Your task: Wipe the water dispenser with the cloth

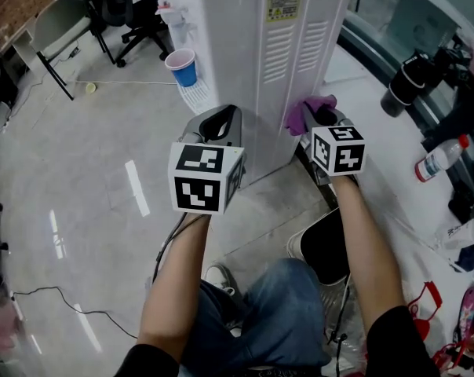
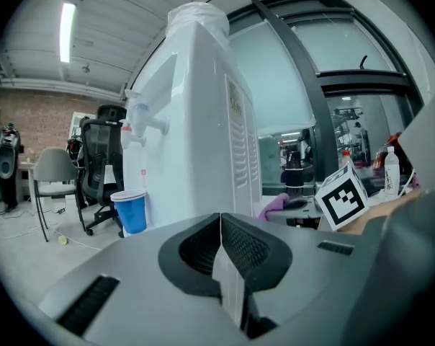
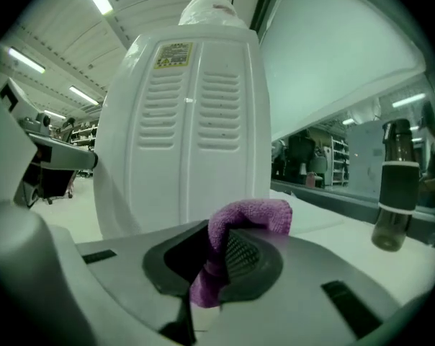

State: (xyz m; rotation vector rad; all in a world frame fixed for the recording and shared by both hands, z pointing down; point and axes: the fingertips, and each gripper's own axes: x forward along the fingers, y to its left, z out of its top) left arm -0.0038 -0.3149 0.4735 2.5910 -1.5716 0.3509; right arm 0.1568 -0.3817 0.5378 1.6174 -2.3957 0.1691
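The white water dispenser [image 1: 276, 45] stands on the floor with its vented back panel [image 3: 189, 121] toward me. My right gripper [image 1: 322, 116] is shut on a purple cloth [image 1: 308, 110]; the cloth [image 3: 240, 222] bulges out over the jaws and sits close to the panel's lower right, and I cannot tell whether it touches. My left gripper [image 1: 221, 116] hangs to the left of the dispenser's corner, shut with nothing between its jaws [image 2: 219, 225]. In the left gripper view the dispenser's side and taps [image 2: 142, 125] show, with the cloth [image 2: 275, 205] beyond.
A blue cup [image 1: 182, 67] sits on the dispenser's drip tray on its far side. A white ledge at right carries a dark flask [image 1: 410, 85] and a plastic bottle [image 1: 441, 157]. Office chairs [image 1: 135, 14] stand behind. A black bin [image 1: 327, 246] is by my knee.
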